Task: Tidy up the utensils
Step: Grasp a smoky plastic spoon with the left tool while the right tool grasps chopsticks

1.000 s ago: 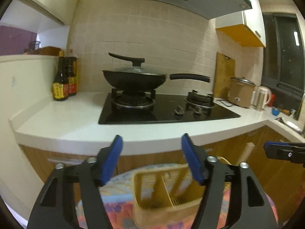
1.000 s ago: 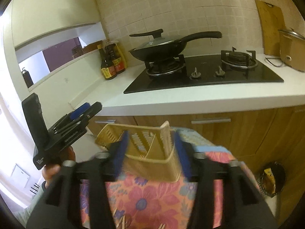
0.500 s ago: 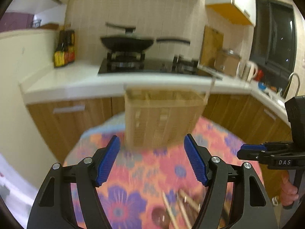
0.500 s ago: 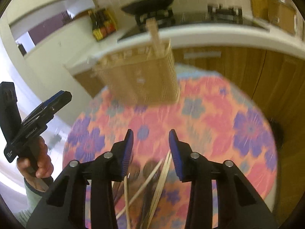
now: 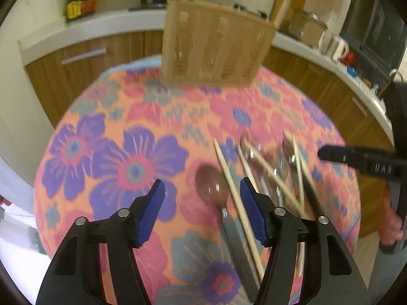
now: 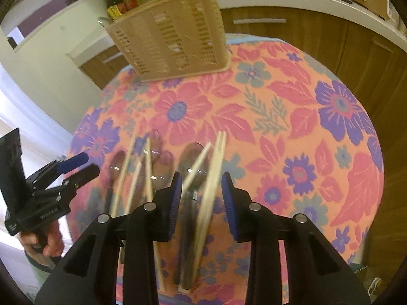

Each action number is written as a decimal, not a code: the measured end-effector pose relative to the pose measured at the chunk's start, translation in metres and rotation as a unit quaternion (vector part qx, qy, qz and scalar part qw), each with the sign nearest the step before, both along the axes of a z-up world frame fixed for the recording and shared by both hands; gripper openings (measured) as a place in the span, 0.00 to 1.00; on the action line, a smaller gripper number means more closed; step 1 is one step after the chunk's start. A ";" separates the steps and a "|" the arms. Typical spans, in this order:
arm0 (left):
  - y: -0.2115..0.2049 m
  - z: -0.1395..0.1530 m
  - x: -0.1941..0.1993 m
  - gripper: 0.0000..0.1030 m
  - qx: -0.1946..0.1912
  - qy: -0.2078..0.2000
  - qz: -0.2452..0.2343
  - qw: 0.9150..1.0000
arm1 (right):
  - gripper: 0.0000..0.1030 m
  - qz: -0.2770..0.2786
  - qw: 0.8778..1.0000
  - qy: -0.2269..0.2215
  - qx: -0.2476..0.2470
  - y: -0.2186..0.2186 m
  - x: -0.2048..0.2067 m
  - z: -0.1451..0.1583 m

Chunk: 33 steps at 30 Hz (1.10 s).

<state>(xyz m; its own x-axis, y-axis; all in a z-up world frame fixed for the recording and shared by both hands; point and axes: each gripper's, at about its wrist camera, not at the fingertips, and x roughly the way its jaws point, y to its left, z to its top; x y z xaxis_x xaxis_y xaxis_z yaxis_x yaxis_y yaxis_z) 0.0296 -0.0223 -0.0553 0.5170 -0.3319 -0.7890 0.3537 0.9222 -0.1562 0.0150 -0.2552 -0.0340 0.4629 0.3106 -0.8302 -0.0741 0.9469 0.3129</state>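
A beige slotted utensil basket (image 5: 213, 48) stands at the far side of a round table with a floral cloth (image 5: 122, 132); it also shows in the right wrist view (image 6: 173, 38). Several wooden chopsticks (image 5: 236, 195) and metal spoons (image 5: 212, 186) lie loose on the near part of the table, also in the right wrist view (image 6: 211, 175). My left gripper (image 5: 202, 213) is open and empty above a spoon and a chopstick. My right gripper (image 6: 201, 200) is open and empty above chopsticks and a spoon (image 6: 192, 157).
A white kitchen counter (image 5: 106, 23) with wooden cabinets runs behind the table. Sauce bottles (image 5: 78, 0) stand at its left, a wok on the stove behind the basket. A rice cooker and kettle (image 5: 335, 47) are at the right.
Both grippers have tilted down from the counter and basket toward the table. The loose chopsticks and spoons now lie under both open grippers.
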 end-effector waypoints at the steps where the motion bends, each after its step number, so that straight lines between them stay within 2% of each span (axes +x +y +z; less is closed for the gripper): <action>1: -0.002 -0.004 -0.001 0.52 0.008 0.008 -0.003 1.000 | 0.28 -0.002 1.000 0.003 -0.006 -0.001 0.000 -0.003; 3: -0.007 -0.010 -0.002 0.46 0.020 0.021 -0.010 1.000 | 0.28 -0.003 1.000 0.009 -0.006 -0.002 -0.001 -0.008; 8: -0.020 -0.018 -0.006 0.44 0.056 0.023 -0.016 0.998 | 0.28 -0.005 1.000 0.017 -0.003 -0.006 -0.003 -0.016; 11: -0.023 -0.018 -0.005 0.34 0.073 0.018 -0.012 0.997 | 0.24 -0.004 1.000 0.018 -0.015 -0.005 -0.003 -0.018; 14: -0.020 -0.018 -0.006 0.22 0.068 0.018 -0.011 0.997 | 0.21 -0.001 1.000 0.023 -0.020 -0.001 -0.001 -0.022; 17: -0.016 -0.018 -0.006 0.18 0.063 0.018 -0.007 0.998 | 0.21 0.005 0.999 0.029 -0.020 0.004 0.002 -0.026; 26: -0.013 -0.018 -0.009 0.16 0.066 0.015 -0.009 0.998 | 0.21 0.017 0.996 0.030 -0.085 0.026 0.005 -0.029; 29: -0.011 -0.017 -0.008 0.17 0.056 0.020 -0.009 0.998 | 0.21 0.021 0.994 0.030 -0.103 0.030 0.005 -0.030; 33: -0.009 -0.016 -0.008 0.24 0.049 0.025 -0.011 0.998 | 0.21 0.030 0.991 0.032 -0.127 0.037 0.008 -0.029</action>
